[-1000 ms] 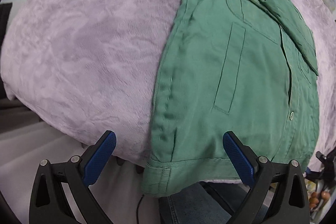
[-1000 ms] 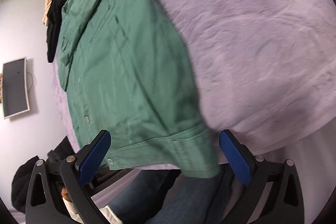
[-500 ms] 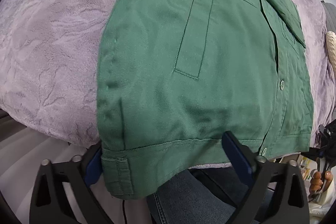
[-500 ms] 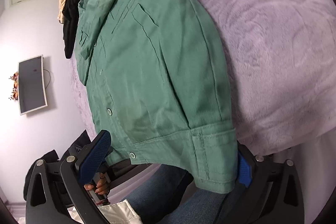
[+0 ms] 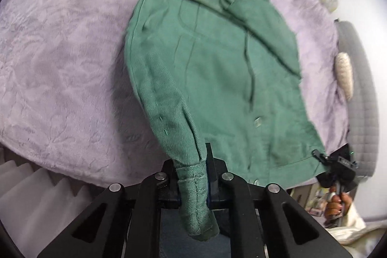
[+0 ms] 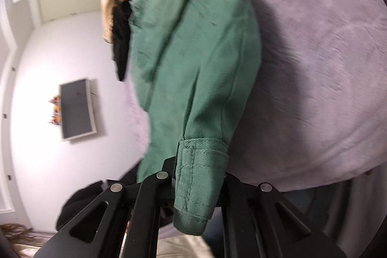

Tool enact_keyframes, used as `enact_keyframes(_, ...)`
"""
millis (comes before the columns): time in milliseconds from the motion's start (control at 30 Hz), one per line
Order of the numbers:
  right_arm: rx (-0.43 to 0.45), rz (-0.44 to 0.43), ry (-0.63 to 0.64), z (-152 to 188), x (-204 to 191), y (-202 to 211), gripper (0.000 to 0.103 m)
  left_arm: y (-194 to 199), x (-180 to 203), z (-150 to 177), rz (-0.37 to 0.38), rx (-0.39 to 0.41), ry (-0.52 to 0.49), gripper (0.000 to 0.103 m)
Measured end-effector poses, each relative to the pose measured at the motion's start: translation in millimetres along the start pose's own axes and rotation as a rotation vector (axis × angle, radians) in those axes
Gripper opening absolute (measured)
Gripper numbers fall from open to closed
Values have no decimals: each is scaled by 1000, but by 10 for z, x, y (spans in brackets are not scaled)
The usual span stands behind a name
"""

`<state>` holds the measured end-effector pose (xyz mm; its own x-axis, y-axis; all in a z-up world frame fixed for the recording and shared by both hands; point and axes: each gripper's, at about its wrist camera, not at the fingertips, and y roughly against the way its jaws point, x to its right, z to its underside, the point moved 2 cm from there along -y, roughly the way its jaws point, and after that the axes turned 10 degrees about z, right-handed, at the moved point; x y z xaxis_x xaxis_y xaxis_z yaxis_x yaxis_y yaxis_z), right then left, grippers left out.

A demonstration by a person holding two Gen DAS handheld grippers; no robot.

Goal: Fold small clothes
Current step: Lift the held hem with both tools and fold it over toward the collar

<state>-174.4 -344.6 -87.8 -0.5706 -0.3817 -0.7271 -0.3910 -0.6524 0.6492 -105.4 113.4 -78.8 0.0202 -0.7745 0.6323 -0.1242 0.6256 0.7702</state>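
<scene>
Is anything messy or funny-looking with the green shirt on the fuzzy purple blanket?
Nothing is torn or spilled. The green button-up shirt just looks bunched: its two bottom corners are pinched, one by the left gripper and one by the right gripper, so the hem puckers above the fuzzy purple blanket.

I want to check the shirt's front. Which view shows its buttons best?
The left wrist view: the shirt lies spread, with buttons visible down the front. The right wrist view shows only its bunched side and hem corner, no buttons.
</scene>
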Motion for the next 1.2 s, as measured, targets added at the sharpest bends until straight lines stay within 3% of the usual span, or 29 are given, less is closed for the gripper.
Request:
enact_keyframes(167, 108, -110, -10, -134, -395, 82, 9, 206, 145, -433, 129, 46, -20, 13)
enact_keyframes(300, 188, -141, 2, -245, -757, 99, 9, 246, 345, -921, 191, 57, -80, 13)
enact_keyframes(433, 272, -193, 21, -466, -1143, 149, 9, 383, 562, -1412, 223, 55, -166, 13)
enact_keyframes(567, 301, -207, 59, -846, -1479, 115, 9, 383, 749, -1903, 229, 77, -226, 13)
enact_keyframes(733, 300, -200, 61, -1493, -1707, -10, 9, 241, 897, -2548, 196, 158, -240, 13)
enact_keyframes(900, 238, -153, -1, -2358, -1661, -423, 9, -136, 741, -3162, 61, 236, -128, 13)
enact_keyframes(1033, 177, -49, -35, -2985, -1471, -951, 9, -613, 500, -3494, -30, 237, -47, 13)
enact_keyframes(1133, 153, 24, -36, -3233, -1351, -1224, 10, -938, 342, -3646, -89, 209, -4, 14)
enact_keyframes(1200, 151, 24, -69, -3332, -1242, -1330, 12, -1059, 260, -3693, -117, 195, 12, 15)
